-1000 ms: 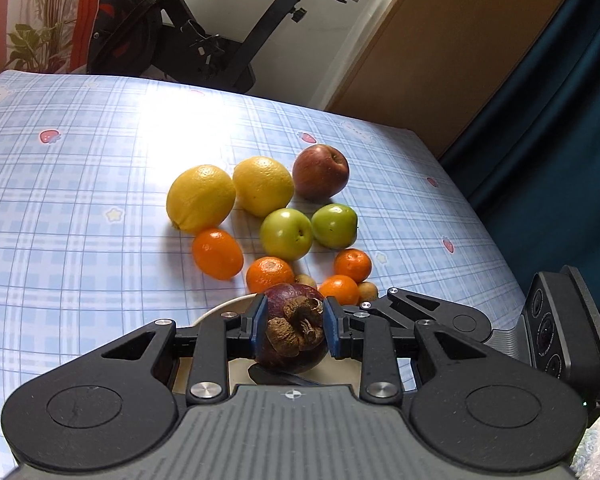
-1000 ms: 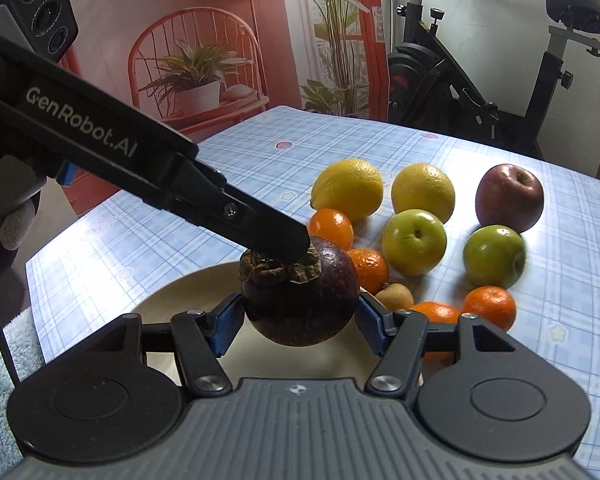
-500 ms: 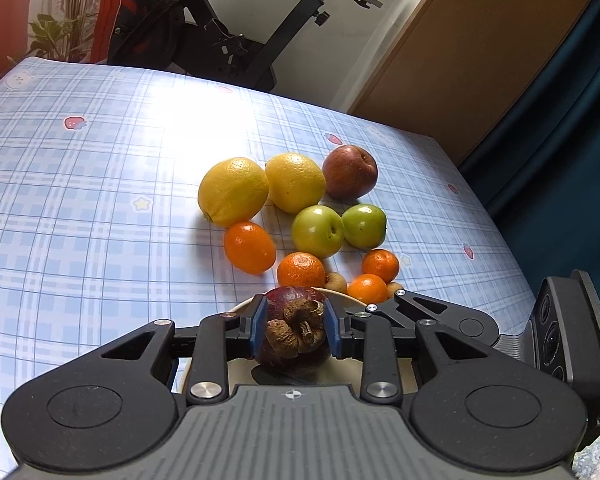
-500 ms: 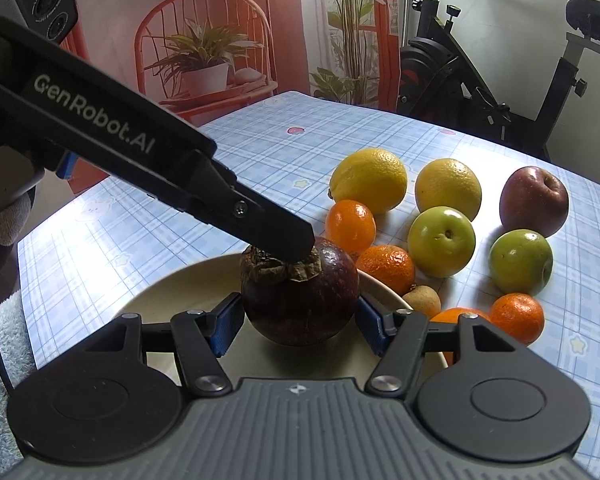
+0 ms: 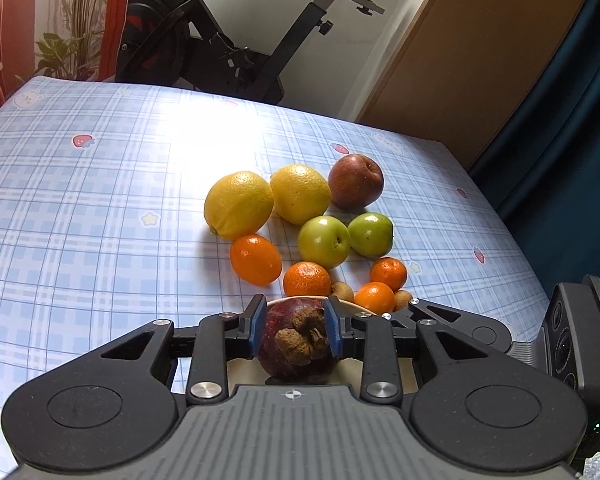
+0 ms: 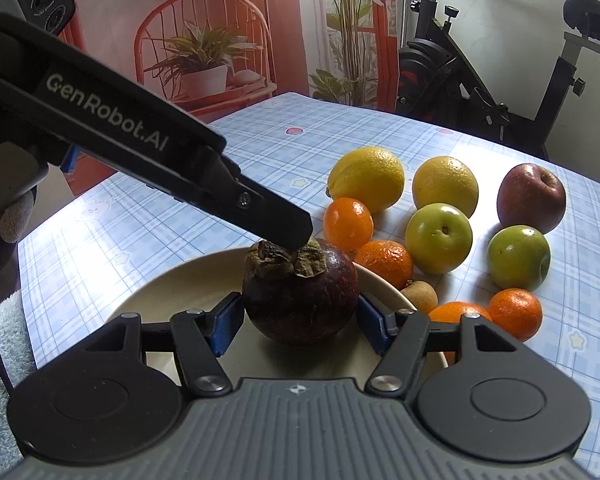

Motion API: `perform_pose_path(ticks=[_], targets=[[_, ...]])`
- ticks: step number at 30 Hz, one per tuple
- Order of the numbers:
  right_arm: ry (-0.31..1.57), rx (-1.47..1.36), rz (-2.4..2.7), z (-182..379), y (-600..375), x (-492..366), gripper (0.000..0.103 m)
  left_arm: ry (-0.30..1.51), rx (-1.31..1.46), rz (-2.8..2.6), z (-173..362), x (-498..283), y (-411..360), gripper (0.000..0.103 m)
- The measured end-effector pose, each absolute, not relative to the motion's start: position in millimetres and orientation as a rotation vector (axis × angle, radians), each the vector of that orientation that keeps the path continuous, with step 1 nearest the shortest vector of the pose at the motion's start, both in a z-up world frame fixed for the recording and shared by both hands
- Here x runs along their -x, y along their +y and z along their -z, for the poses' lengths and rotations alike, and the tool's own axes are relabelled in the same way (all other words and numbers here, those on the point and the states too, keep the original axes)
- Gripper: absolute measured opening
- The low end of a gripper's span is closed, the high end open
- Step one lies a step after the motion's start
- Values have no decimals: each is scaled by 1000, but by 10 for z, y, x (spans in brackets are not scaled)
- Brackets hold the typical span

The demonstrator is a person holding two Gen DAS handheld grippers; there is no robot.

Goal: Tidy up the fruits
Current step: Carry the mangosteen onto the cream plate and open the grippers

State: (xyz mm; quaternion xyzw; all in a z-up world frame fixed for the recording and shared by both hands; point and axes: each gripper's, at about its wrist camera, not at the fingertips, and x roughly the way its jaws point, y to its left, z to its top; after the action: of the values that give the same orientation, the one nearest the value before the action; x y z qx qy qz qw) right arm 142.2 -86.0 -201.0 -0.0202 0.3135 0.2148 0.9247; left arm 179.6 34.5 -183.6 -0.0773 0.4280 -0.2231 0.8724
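Two grippers' jaws flanking one mangosteen

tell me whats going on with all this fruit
A person with a gripper in each hand is sorting fruit. Both grippers are at one mangosteen sitting on a cream plate. The left gripper pinches its top, around the dried cap; the right gripper brackets its sides. The lemons, apples and oranges lie on the tablecloth beyond the plate.
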Motion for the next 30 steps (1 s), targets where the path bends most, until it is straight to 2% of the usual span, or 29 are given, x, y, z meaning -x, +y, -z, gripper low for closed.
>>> perform_pose_path(ticks=[26, 30], targets=[[516, -117, -298, 1771, -1726, -1069, 65, 834, 148, 422, 1665, -1749, 77, 33], [521, -119, -252, 1804, -1904, -1068, 61, 834, 129, 439, 1653, -1783, -57, 33]])
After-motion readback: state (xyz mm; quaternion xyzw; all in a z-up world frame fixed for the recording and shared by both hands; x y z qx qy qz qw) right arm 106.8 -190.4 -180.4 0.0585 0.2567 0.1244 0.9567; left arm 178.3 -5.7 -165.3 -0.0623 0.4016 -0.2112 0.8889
